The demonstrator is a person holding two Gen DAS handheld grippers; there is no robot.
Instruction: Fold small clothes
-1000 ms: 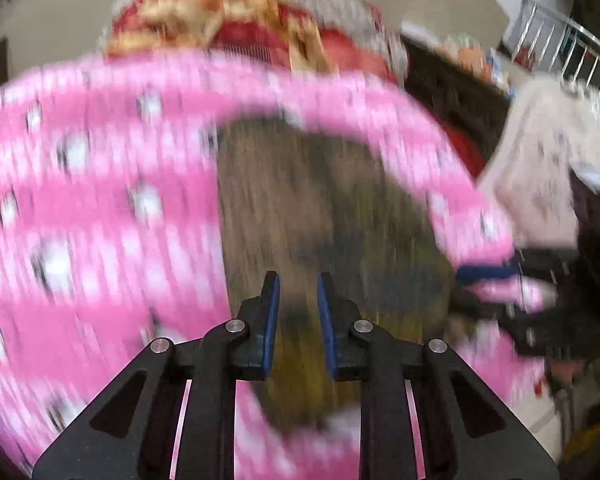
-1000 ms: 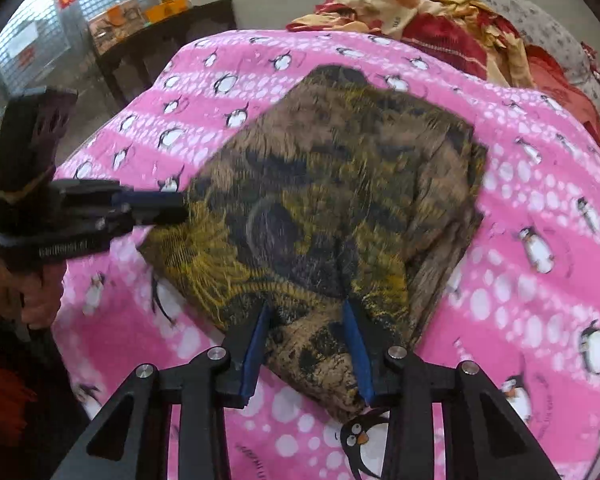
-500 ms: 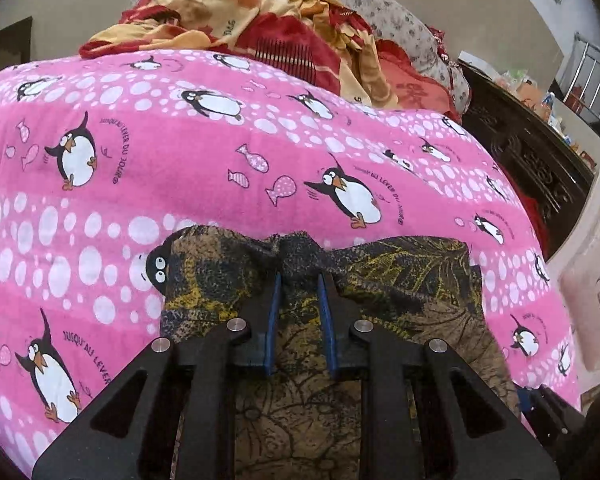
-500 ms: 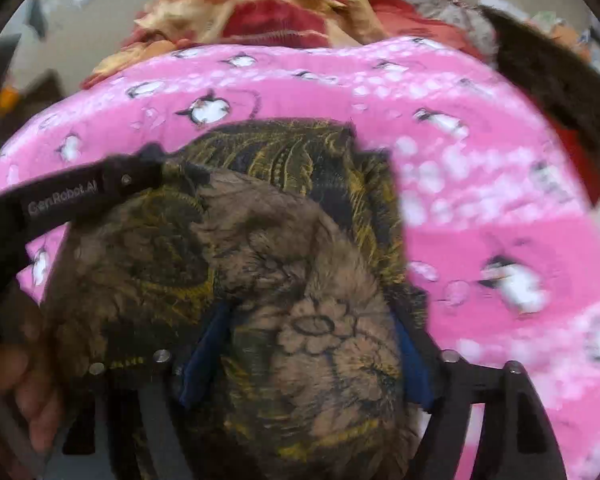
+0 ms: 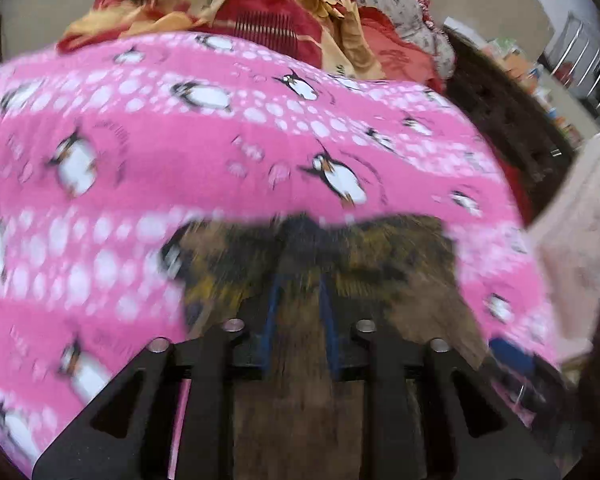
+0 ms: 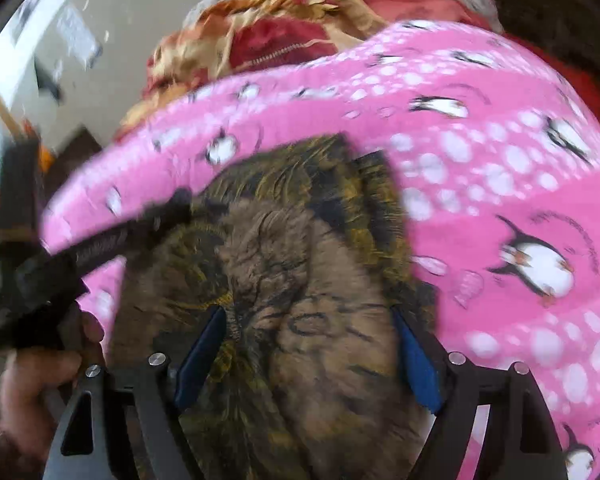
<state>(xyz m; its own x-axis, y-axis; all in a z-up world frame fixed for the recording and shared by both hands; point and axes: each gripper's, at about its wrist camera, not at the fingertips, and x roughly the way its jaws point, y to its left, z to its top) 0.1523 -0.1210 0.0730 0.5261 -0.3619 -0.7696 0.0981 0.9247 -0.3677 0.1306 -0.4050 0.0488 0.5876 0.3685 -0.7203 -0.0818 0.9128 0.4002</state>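
Observation:
A brown and yellow patterned garment (image 5: 380, 264) lies folded on a pink penguin blanket (image 5: 180, 160). My left gripper (image 5: 300, 284) reaches over its far edge. Its jaws are opening, with a ridge of the cloth still between the blue pads and no clear pinch; the picture is blurred. In the right wrist view the garment (image 6: 300, 260) fills the middle. My right gripper (image 6: 308, 314) hovers over its near part, jaws wide and still opening, the cloth below them and not pressed. The left gripper (image 6: 180, 204) comes in from the left, held by a hand (image 6: 32, 380).
The pink blanket (image 6: 480, 160) covers the bed. A heap of red and yellow bedding (image 5: 240, 0) lies at its far end. Dark wooden furniture (image 5: 500, 120) and a pale cloth (image 5: 580, 240) stand to the right of the bed.
The garment was folded over and laid down. My right gripper's jaws let go and spread wide, and the wrist rolled. My left gripper's pads have parted a little on the far edge.

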